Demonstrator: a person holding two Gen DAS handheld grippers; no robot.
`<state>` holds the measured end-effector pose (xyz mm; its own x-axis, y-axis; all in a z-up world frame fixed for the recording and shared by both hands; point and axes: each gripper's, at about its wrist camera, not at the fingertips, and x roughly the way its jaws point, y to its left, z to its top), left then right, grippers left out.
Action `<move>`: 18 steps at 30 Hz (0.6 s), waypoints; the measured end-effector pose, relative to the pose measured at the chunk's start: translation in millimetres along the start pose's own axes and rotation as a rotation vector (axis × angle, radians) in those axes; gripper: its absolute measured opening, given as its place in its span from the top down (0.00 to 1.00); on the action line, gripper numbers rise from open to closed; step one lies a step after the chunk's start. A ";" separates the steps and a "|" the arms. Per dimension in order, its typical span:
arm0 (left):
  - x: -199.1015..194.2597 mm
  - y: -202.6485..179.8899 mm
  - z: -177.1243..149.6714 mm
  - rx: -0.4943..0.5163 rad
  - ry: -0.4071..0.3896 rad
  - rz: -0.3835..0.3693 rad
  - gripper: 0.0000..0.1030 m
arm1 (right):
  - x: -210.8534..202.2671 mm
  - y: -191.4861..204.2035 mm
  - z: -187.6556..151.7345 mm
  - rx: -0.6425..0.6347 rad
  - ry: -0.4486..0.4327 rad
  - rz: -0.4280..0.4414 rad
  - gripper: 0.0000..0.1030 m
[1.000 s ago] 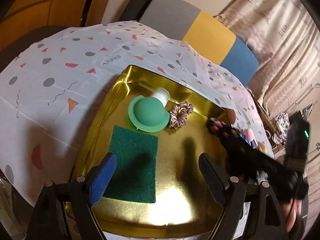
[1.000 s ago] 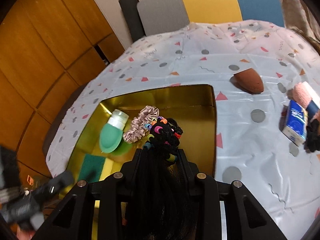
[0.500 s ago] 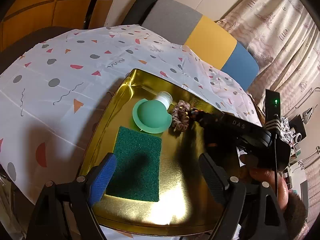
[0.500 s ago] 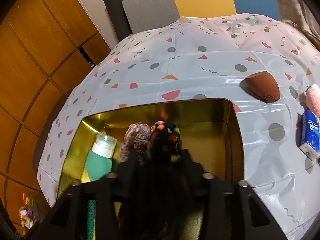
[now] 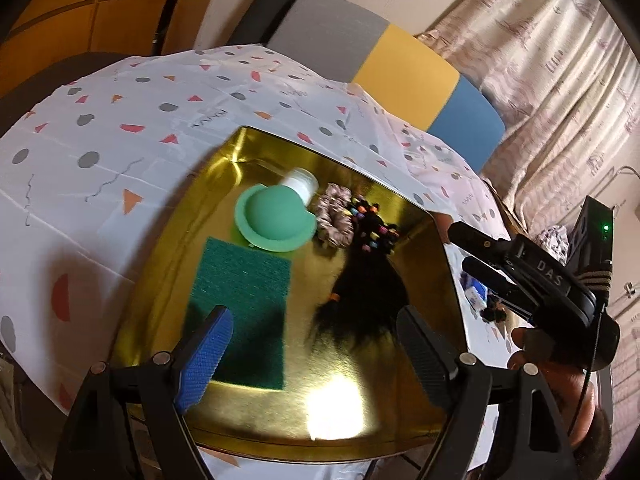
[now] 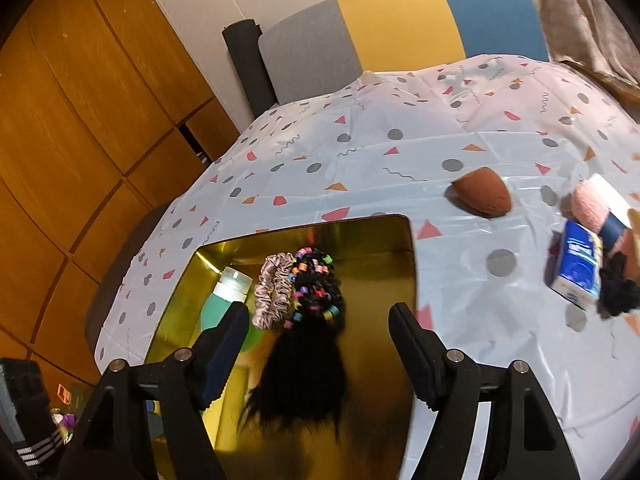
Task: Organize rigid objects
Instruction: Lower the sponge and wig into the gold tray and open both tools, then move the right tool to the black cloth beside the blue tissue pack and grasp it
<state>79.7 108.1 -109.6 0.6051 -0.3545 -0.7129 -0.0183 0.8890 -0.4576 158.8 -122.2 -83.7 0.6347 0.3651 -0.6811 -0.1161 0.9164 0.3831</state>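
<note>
A gold tin tray [image 5: 248, 408] [image 6: 384, 240] sits on the patterned tablecloth. In it lie a green scouring pad [image 5: 240, 304], a green silicone bottle [image 5: 276, 216] [image 6: 224, 296] with a white cap, a pink scrunchie [image 5: 332, 216] [image 6: 274, 288] and a black hairpiece with coloured beads [image 5: 364, 280] [image 6: 308, 344]. My right gripper [image 6: 316, 336] is open just above the hairpiece, not touching it; it shows at the right in the left wrist view [image 5: 472, 248]. My left gripper [image 5: 312, 344] is open and empty above the tray's near edge.
On the cloth right of the tray lie a brown makeup sponge [image 6: 484, 192], a blue tissue pack [image 6: 576, 268], a pink roll [image 6: 596, 208] and a black scrunchie [image 6: 620, 292]. A grey-yellow-blue chair back [image 6: 400, 20] stands behind the table. Wooden cabinets are on the left.
My right gripper carried the beaded hairpiece over the tray, opened and let it go beside the pink scrunchie, then drew back. My left gripper stayed open and still.
</note>
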 end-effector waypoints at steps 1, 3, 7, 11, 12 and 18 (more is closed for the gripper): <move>0.5 -2.3 -1.0 0.006 0.003 -0.002 0.17 | -4.3 -1.8 -1.6 -0.002 -0.004 -0.002 0.29; 1.8 -9.3 -3.5 0.025 0.010 -0.010 0.17 | -10.0 -5.0 -3.6 -0.008 -0.012 -0.011 0.29; 5.3 -20.6 -9.2 0.055 0.029 -0.016 0.17 | -20.5 -15.2 -10.0 -0.013 -0.019 -0.034 0.29; 7.6 -33.6 -15.2 0.090 0.050 -0.028 0.17 | -27.5 -28.0 -18.2 -0.007 -0.014 -0.055 0.29; 8.7 -39.3 -17.8 0.108 0.059 -0.033 0.17 | -29.2 -31.6 -21.2 -0.008 -0.012 -0.063 0.28; 14.7 -71.5 -31.2 0.209 0.098 -0.090 0.17 | -44.2 -69.1 -46.4 -0.004 0.011 -0.133 0.26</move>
<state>65.0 30.2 -104.0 0.5167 -0.4523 -0.7270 0.2035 0.8896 -0.4088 103.4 -194.0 -109.1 0.6361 0.2423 -0.7325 -0.0346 0.9574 0.2866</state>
